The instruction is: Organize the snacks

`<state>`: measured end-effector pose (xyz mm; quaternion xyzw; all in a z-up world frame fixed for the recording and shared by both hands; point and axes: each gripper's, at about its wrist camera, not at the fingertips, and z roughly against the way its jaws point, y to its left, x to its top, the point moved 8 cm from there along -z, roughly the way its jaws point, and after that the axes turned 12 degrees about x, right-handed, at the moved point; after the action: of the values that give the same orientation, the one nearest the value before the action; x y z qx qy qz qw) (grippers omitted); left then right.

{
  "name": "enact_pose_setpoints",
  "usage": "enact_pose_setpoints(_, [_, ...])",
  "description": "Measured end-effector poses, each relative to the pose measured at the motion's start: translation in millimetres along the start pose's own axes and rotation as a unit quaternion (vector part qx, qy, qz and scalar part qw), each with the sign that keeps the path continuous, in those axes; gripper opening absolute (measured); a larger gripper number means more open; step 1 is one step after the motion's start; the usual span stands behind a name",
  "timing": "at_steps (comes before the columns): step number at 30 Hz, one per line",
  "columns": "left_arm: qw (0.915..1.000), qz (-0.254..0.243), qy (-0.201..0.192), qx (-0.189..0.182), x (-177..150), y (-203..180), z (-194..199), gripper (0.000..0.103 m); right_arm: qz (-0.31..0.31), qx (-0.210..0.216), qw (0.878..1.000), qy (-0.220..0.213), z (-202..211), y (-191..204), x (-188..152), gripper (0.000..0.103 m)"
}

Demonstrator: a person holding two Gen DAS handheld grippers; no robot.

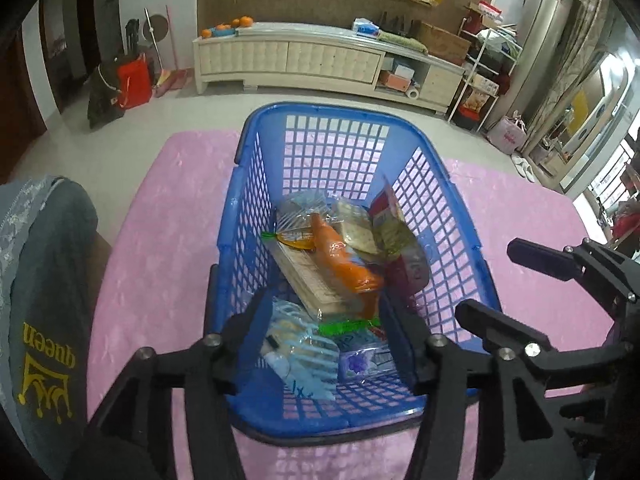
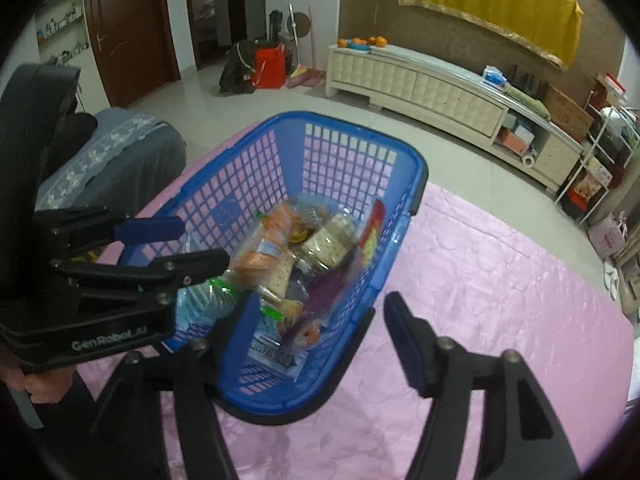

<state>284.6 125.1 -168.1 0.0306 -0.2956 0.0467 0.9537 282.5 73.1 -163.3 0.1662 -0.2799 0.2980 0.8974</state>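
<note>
**Both grippers spread over a loaded basket**

Blue basket sits on a pink-covered worktop, snacks heaped in its bottom. Left gripper hangs over the near end, fingers wide apart, holding nothing. Right gripper is also spread wide and empty, straddling the basket's near right rim; one finger inside, one outside.

Handling, as I judge it: the packets are light, soft and crinkly. The orange pack and the cracker pack are film-wrapped, likely slippery, and the crackers would break under a hard squeeze. Best taken across the narrow middle or by a sealed end. The red box leaning on the right wall looks stiffer; grip its flat faces.

Hard to read: the lower layer of packets is buried and overlapped. Near-end items, a pale blue wrapper among them, are partly screened by the left fingers. Labels blurred in the right wrist view. Basket handles not clearly made out.
</note>
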Motion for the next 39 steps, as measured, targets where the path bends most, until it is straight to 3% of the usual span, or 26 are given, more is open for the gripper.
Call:
enact_pose_setpoints(10, [0.9976, -0.010, -0.069, 0.003, -5, -19, 69, 0.054, 0.010, -0.019, 0.999, -0.045, 56, 2, -1, 0.073])
enact_pose_setpoints(15, [0.9922, -0.025, -0.117, 0.033, -13, -41, 110, 0.054, 0.021, -0.037, 0.994, -0.096, 100, 5, -3, 0.073])
enact_pose_setpoints(24, [0.9813, -0.018, -0.190, 0.022, -25, -72, 176, 0.055, -0.013, -0.075, 0.985, -0.156, 165, -7, -26, 0.074])
enact_pose_setpoints(26, [0.9771, -0.020, -0.210, 0.025, -28, -77, 186, 0.062, -0.013, -0.084, 0.982, -0.170, 180, -8, -31, 0.075])
enact_pose_setpoints(28, [0.9732, -0.021, -0.227, 0.031, -33, -82, 192, 0.062, -0.011, -0.091, 0.979, -0.181, 192, -6, -39, 0.076])
enact_pose_setpoints(30, [0.9715, -0.021, -0.234, 0.032, -40, -87, 199, 0.066, -0.012, -0.098, 0.976, -0.195, 204, -5, -44, 0.082])
enact_pose_setpoints(32, [0.9699, -0.015, -0.241, 0.034, -48, -90, 208, 0.082, -0.015, -0.099, 0.972, -0.213, 216, -4, -51, 0.094])
enact_pose_setpoints(35, [0.9669, -0.003, -0.253, 0.032, -60, -91, 220, 0.092, -0.022, -0.106, 0.967, -0.232, 232, -2, -64, 0.103])
enact_pose_setpoints(37, [0.9664, 0.000, -0.255, 0.032, -68, -91, 224, 0.103, -0.033, -0.108, 0.962, -0.249, 244, -1, -76, 0.103])
enact_pose_setpoints(39, [0.9662, -0.002, -0.256, 0.034, -76, -95, 226, 0.103, -0.042, -0.119, 0.957, -0.261, 254, -2, -86, 0.103])
